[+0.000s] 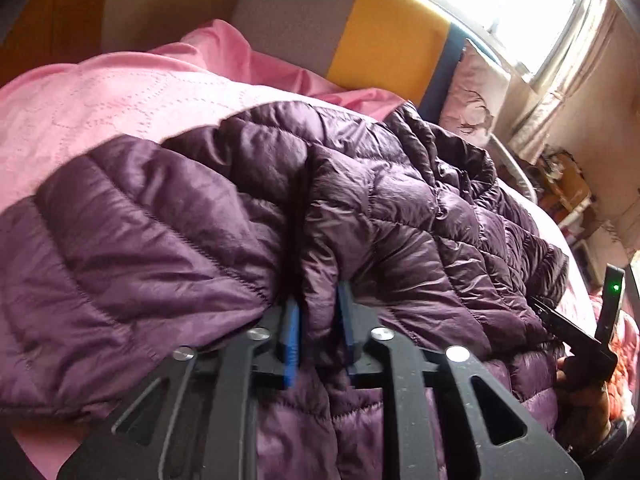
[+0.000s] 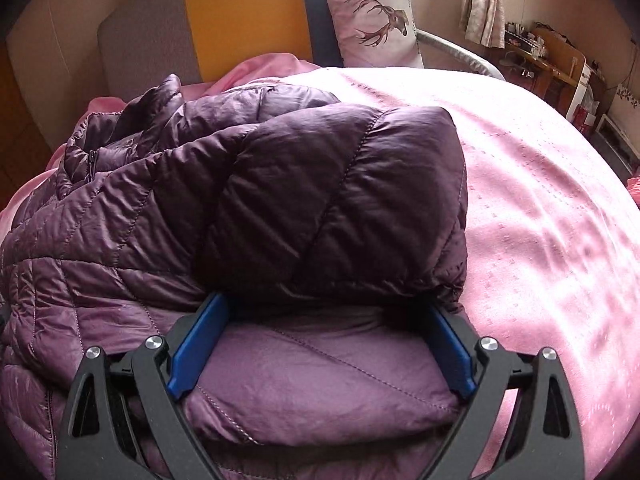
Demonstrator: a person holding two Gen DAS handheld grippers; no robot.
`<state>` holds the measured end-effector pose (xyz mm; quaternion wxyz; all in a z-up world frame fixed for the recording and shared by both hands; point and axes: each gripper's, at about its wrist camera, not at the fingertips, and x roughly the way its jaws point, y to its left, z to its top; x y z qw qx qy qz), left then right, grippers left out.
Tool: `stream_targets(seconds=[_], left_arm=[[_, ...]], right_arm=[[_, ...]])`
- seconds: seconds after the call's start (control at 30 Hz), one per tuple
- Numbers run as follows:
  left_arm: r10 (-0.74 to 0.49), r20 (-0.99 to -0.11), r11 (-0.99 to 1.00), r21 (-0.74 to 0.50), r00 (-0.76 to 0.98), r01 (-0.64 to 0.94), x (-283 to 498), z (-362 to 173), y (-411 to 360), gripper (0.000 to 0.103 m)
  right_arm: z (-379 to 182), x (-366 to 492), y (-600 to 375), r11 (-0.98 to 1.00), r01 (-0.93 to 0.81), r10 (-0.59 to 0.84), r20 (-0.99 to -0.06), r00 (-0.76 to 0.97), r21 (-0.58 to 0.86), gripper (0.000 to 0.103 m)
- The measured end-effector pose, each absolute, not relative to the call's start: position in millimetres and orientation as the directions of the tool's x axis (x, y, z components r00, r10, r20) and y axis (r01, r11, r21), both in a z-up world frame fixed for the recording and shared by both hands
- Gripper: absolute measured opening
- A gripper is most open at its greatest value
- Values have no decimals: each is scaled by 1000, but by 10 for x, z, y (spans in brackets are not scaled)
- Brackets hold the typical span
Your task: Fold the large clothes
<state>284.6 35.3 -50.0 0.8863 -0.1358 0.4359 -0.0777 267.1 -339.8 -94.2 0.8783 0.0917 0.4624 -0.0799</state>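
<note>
Purple jacket (image 2: 280, 184) on bed: fold between left hand-held gripper (image 1: 318, 320) pads; right hand-held gripper (image 2: 320, 344) released, straddling sleeve.

The purple quilted jacket (image 2: 280, 200) lies heaped across the near half of the pink bedspread (image 2: 540, 200), its bulk filling the space ahead of both grippers. To the jacket's right in the right wrist view the bedspread is bare and flat, open as far as the deer-print pillow (image 2: 372, 12). The grey, yellow and blue headboard (image 2: 240, 16) closes the far side. In the left wrist view bare bedspread also lies beyond the jacket's far-left edge.
</note>
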Motion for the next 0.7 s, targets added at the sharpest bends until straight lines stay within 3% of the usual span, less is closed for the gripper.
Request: stream_targets(seconds=[0.03,0.07,0.1,0.27,0.37,0.5,0.67,0.7], left_arm=[[-240,-751,955,-295,616,12,2803,-453,335,43],[-221,-744,960,-279,631,8,2762,-399,311,63],[-179,-726,971,-238,664,2,2690,-310,256,68],[-149,-668,988,-133,729,81,2631,-89,-51,68],[-142,-694,989,-79,706,122,2742,-185,-226,68],[-148,-771,989,-99,619,113,2945,-514,-249,68],[-127,-753,992,-88,646,92,2862,-425,-263,68],[-115,-742,993,-82,660,81,2797,-355,-252,72]], right_arm=[[-936,2673,-3393,970,226,-57,-827,559,85,93],[-928,2668,-3385,971,226,-63,-826,559,79,93],[-918,2653,-3374,972,226,-71,-825,560,70,94],[-905,2644,-3349,971,229,-77,-823,562,66,94],[-908,2644,-3354,972,227,-76,-824,561,66,94],[-912,2644,-3350,972,226,-74,-825,560,66,95],[-920,2662,-3334,973,223,-77,-826,558,60,95],[-921,2660,-3334,973,223,-76,-826,558,61,95]])
